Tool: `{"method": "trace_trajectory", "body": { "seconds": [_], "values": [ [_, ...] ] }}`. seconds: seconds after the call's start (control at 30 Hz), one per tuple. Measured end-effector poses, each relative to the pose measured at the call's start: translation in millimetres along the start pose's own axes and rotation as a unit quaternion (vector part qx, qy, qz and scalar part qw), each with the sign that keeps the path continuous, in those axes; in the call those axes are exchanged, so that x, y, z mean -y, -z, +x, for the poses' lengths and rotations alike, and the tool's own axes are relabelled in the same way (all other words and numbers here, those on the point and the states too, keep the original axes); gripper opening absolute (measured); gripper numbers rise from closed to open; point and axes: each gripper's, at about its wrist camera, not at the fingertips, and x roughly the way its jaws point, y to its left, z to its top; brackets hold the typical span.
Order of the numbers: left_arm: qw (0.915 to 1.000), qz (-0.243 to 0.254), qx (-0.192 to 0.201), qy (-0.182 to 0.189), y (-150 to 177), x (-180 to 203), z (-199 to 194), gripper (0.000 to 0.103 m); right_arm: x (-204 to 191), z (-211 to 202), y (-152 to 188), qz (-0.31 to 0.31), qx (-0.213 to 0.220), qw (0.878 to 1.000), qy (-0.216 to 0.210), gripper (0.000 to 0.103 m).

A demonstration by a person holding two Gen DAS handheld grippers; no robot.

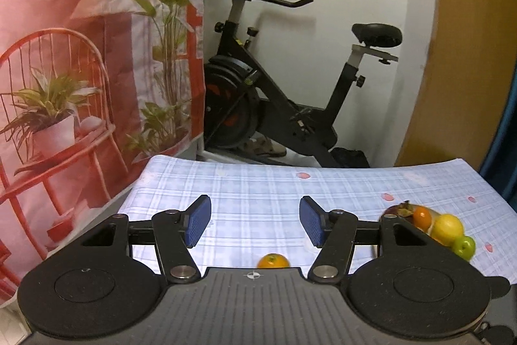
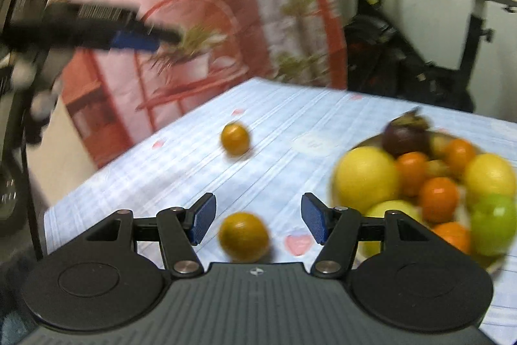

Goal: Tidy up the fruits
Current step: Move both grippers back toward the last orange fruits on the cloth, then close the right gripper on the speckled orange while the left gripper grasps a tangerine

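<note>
The left wrist view is sharp. The left gripper (image 1: 255,222) hangs above the pale blue checked tablecloth (image 1: 258,183) with its jaws spread and nothing between the blue pads (image 1: 198,220). One small orange (image 1: 273,261) lies on the cloth just past the gripper body, partly hidden by it. At the right edge a pile of fruit shows only in part: one dark purple fruit (image 1: 395,210), one orange fruit (image 1: 422,217), one yellow fruit (image 1: 447,228) and one green apple (image 1: 464,247). This view alone shows the black exercise bike (image 1: 274,92) whole, against the white wall, beside a hanging pink printed backdrop (image 1: 80,54).

The right wrist view is blurred. The right gripper (image 2: 258,222) also has its jaws spread, empty, above the cloth, with one loose orange (image 2: 244,236) lying on the table below the gap and not pinched. A second loose orange (image 2: 235,138) lies farther out, well apart from the first. Only here does the bowl (image 2: 491,265) show, at the right, heaped with fruit: about five oranges, three yellow fruits, one green apple and one dark purple fruit on top. The blur makes that count uncertain. The left gripper appears at upper left as a dark streak with a blue pad.
</note>
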Motion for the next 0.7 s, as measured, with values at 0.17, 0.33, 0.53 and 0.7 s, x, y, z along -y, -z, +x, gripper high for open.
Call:
{"method": "trace_trajectory", "body": {
  "seconds": [0.17, 0.33, 0.53, 0.7],
  "values": [
    [0.9995, -0.015, -0.027, 0.008, 19.5, -5.7, 16.1, 0.063, -10.7, 23.9, 0.5, -0.022, -0.040, 0.999, 0.008, 0.061],
    [0.9981, -0.023, -0.053, 0.019, 39.3, -4.6, 33.2, 0.063, -8.5, 31.0, 3.2, -0.025, -0.062, 0.998, 0.006, 0.051],
    [0.9969, -0.006, -0.068, 0.037, 50.5, -0.9, 45.5, 0.065, -6.3, 25.6, 6.7, -0.016, -0.060, 0.998, 0.002, 0.046],
    [0.9955, 0.013, -0.082, 0.047, 61.4, 4.2, 59.2, 0.068, -0.6, 15.0, 10.3, 0.004, -0.043, 0.999, 0.019, 0.046]
  ]
}}
